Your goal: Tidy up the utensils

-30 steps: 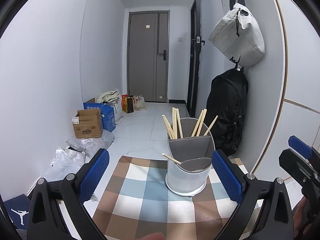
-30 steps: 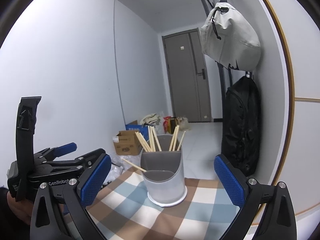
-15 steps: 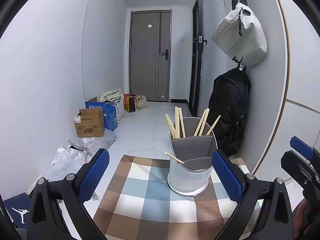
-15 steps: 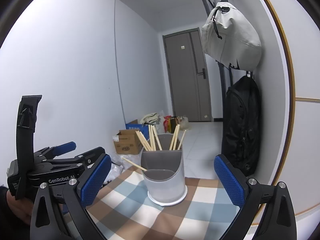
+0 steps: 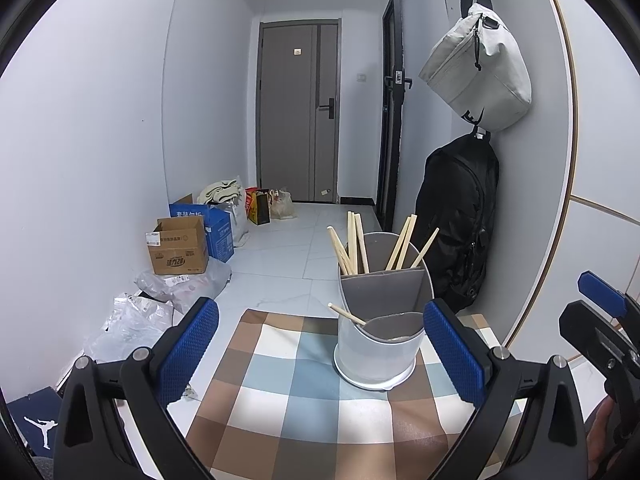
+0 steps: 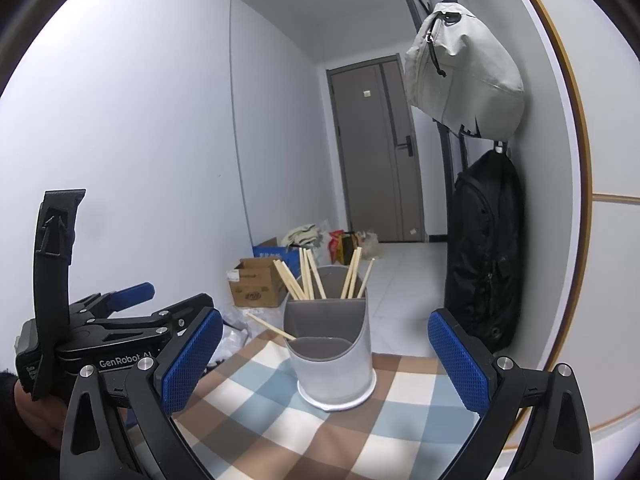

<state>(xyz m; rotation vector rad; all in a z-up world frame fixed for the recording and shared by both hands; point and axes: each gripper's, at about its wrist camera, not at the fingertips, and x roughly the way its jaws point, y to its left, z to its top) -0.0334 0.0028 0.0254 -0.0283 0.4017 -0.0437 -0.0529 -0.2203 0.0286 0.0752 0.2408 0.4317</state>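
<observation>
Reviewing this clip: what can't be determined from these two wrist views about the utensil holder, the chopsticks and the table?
- Lower ends of the chopsticks: both views, hidden by the utensil holder walls.
- Front compartment's contents besides the single chopstick: left wrist view, rim blocks the floor.
- Near edge of the checkered tablecloth: both views, cut by the frame and the tools' fingers.
- Cardboard box print: too small.

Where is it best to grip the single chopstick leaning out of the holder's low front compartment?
Probably the free upper end of the lone chopstick, from the holder's left: it slants left past the rim, its lower end hidden inside. Both grippers are open.
</observation>
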